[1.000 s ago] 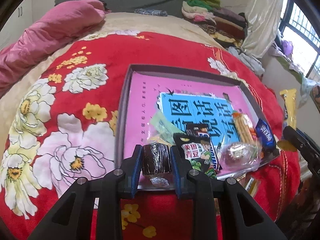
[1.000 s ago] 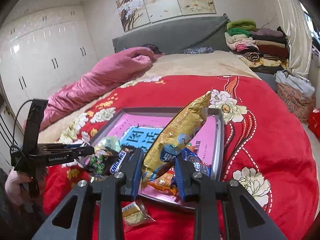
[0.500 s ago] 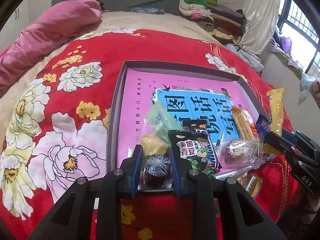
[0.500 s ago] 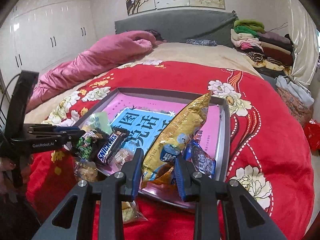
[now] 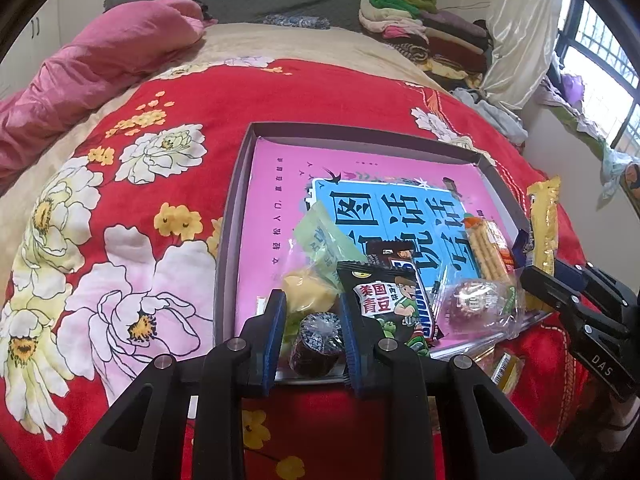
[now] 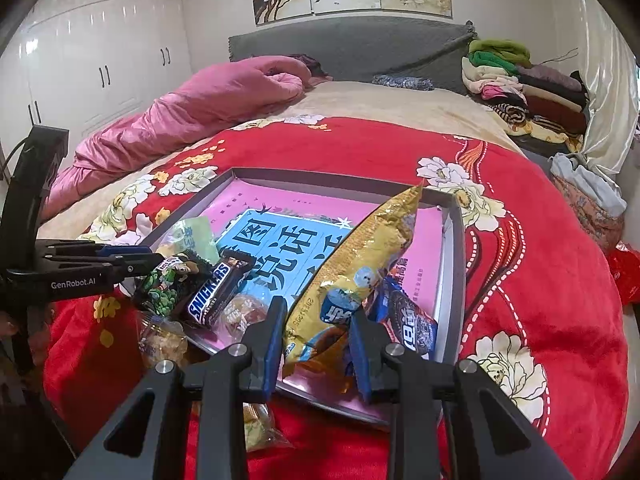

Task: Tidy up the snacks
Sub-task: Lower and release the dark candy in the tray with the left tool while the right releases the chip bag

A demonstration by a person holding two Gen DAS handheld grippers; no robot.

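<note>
My left gripper (image 5: 312, 336) clasps the dark wrapped cake (image 5: 316, 344) above the tray's (image 5: 236, 216) near edge; right gripper (image 6: 316, 344) clenches the yellow bag (image 6: 360, 268), pointing away

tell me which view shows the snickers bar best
The right wrist view: the Snickers bar lies in the tray with its white lettering readable. In the left wrist view only its end and part of the logo show behind the green pea packet.

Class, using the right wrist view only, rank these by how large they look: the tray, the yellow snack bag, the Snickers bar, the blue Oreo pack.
1. tray
2. yellow snack bag, enlarged by nearness
3. Snickers bar and blue Oreo pack: too alike to rank
</note>
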